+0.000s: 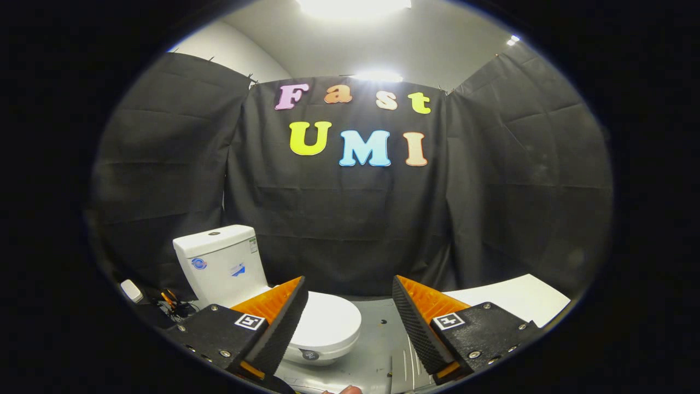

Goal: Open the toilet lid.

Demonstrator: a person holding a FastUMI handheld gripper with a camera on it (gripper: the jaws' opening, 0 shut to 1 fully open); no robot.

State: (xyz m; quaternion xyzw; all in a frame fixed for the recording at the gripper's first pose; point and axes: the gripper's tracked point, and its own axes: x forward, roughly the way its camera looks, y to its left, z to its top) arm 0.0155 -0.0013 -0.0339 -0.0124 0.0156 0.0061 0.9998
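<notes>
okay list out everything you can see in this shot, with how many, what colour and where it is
toilet: one, white, lid down, beyond the left finger
tank: one, white, behind the bowl
white board: one, lying flat beyond the right finger
floor: grey, between the fingers
small white box: one, on the floor beside the tank
cables: dark and orange tangle, by the box
ceiling lights: several, bright white, above the wall
tongs: one pair, open, fingers apart, touching nothing

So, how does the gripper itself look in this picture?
The gripper has two wedge-shaped fingers with ribbed inner faces. Each sits on a dark block fixed with silver screws and carries a small square black-and-white marker. No cables are visible on it.
</notes>
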